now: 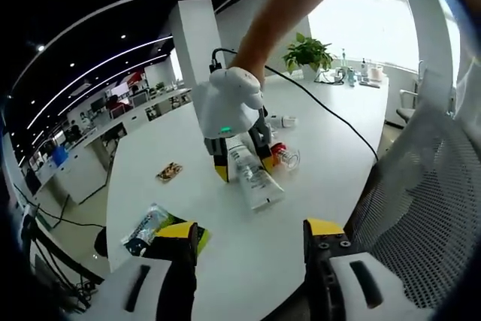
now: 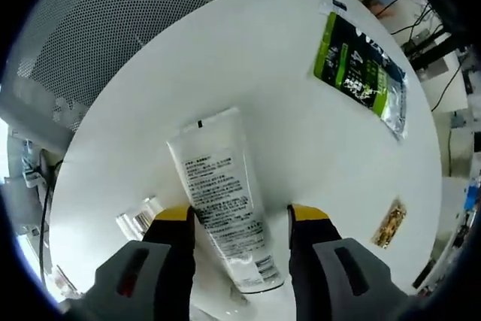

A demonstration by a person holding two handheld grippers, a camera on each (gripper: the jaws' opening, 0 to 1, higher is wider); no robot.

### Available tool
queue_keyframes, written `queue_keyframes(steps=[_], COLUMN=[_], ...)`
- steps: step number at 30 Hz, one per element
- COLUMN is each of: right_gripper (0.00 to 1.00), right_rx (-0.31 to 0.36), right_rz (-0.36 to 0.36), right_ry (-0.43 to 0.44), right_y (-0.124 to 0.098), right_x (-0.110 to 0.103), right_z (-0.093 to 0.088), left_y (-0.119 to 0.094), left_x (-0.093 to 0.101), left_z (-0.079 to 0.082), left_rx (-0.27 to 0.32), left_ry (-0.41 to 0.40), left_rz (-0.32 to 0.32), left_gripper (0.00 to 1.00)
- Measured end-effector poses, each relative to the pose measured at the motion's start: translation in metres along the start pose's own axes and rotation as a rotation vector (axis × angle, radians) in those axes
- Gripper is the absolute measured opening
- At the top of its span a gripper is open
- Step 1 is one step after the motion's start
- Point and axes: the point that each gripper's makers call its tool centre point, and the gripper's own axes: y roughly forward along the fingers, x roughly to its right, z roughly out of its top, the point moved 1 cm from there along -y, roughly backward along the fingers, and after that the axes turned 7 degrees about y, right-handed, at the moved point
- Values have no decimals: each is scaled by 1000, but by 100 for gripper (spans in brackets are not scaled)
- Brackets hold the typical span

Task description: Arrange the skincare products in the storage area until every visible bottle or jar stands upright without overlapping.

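No wording can be made out anywhere. The white tube (image 2: 222, 197) lying on the table carries a block of small dark print, too fine to read. The green and black sachet (image 2: 362, 73) bears pale lettering that stays blurred. The small gold packet (image 2: 390, 224) shows only a pattern.

Overall light: bright, even daylight on the white table (image 1: 323, 155).
Source: large window (image 1: 368, 20) at the far side, blown out to white; ceiling strip lights (image 1: 98, 73) in the dim interior.
Shadows: soft and faint under the tube (image 2: 222, 193).
Glare: slight sheen on the green packet (image 2: 361, 69).
Distortion: strong fisheye bending at edges.
Blur: mesh chair (image 1: 428, 186) soft in the foreground.
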Motion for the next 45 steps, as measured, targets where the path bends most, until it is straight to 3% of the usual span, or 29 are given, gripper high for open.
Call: queue_keyframes(steps=[3, 13, 22, 26, 27, 30, 33, 42, 45], right_gripper=[33, 27, 22, 22, 21, 21, 22, 22, 22], right_rx=[13, -6, -15, 33, 72, 85, 127, 333, 364], right_rz=[5, 0, -15, -64, -70, -105, -139, -322, -347], right_ry=[7, 21, 100, 164, 201, 203, 267, 541, 561], right_y=[-2, 0, -2, -5, -7, -15, -23, -73, -85], right_x=[2, 5, 10, 18, 20, 26, 33, 49, 42], right_z=[1, 4, 3, 10, 18, 23, 27, 29, 31], left_y=[0, 0, -1, -1, -1, -1, -2, -3, -3], left_x=[0, 0, -2, -3, -3, -3, -4, -5, -5], left_z=[0, -2, -2, -1, -1, -1, 0, 3, 3], left_rx=[-2, -9, -14, -12, -12, -9, -7, 6, 7], left_ry=[3, 7, 9, 7, 6, 5, 5, 14, 16], left_rz=[0, 3, 9, 13, 14, 17, 20, 28, 27], left_gripper=[59, 58, 58, 58, 58, 58, 58, 58, 58])
